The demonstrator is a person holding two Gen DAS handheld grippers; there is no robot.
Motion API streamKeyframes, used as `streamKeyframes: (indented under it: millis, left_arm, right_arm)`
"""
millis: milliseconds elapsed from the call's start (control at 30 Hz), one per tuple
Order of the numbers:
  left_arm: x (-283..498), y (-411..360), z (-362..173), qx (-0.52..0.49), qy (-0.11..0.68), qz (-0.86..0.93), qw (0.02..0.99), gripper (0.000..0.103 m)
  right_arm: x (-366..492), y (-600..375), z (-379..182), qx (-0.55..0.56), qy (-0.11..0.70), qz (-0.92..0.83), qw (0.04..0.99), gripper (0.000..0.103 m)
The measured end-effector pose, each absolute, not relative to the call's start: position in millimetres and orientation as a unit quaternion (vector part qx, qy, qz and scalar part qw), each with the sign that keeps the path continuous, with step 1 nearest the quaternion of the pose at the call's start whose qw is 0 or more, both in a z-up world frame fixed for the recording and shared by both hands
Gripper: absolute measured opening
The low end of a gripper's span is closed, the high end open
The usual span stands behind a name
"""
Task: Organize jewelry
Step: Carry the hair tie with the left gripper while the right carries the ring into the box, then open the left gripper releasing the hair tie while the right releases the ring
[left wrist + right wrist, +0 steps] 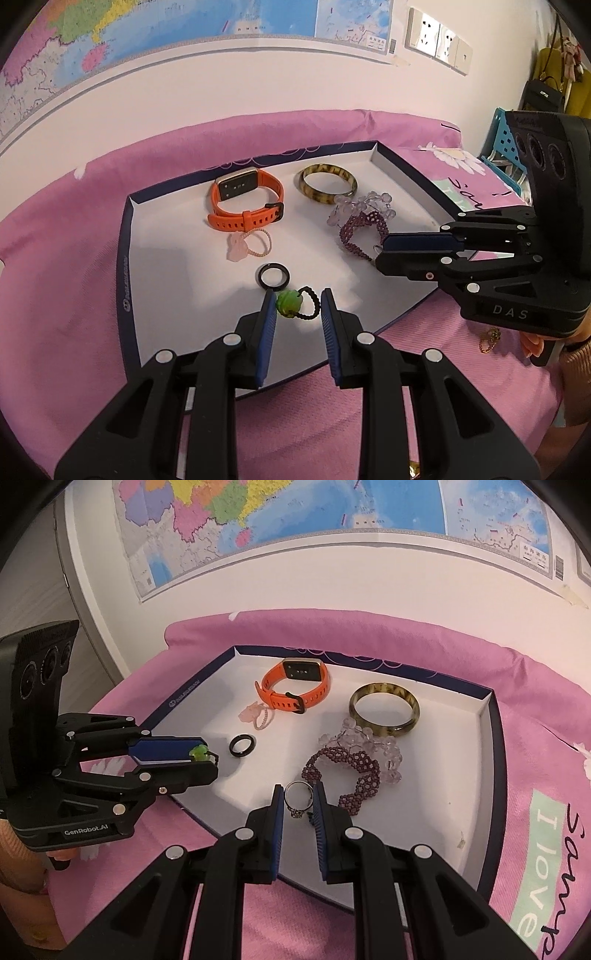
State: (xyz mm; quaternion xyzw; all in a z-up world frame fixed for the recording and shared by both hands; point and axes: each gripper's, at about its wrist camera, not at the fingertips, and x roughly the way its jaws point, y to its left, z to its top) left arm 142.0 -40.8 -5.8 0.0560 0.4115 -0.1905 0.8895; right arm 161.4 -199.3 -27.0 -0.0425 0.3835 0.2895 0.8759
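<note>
Cloth (74,280): pink, spread under everything.
Tray (484,738): white floor, dark rim, lying on the cloth.
Left gripper (298,301): at the tray's 6 o'clock edge, closed on the green charm.
Right gripper (298,798): at the tray's 5 o'clock side, clamped on the silver ring.
Watch (245,201): orange, at 11 o'clock on the tray.
Bangle (328,184): mottled brown, at 1 o'clock.
Bead bracelets (360,760): purple and clear, touching, at 3 o'clock.
Pink ring (247,245): just below the watch.
Black ring (274,276): near centre, beside the charm.
Green charm (289,302): on a black cord loop, between the left pads.
Silver ring (297,799): upright between the right pads.
</note>
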Motion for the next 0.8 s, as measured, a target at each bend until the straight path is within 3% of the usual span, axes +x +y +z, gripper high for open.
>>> streamKeyframes:
  millis: [800]
  left_arm:
    - [138, -34, 2, 0.036, 0.405, -0.189, 0.894, 0.028]
  right_arm:
    - [152, -215, -16, -0.016, 0.367, 0.278, 0.888, 0.015]
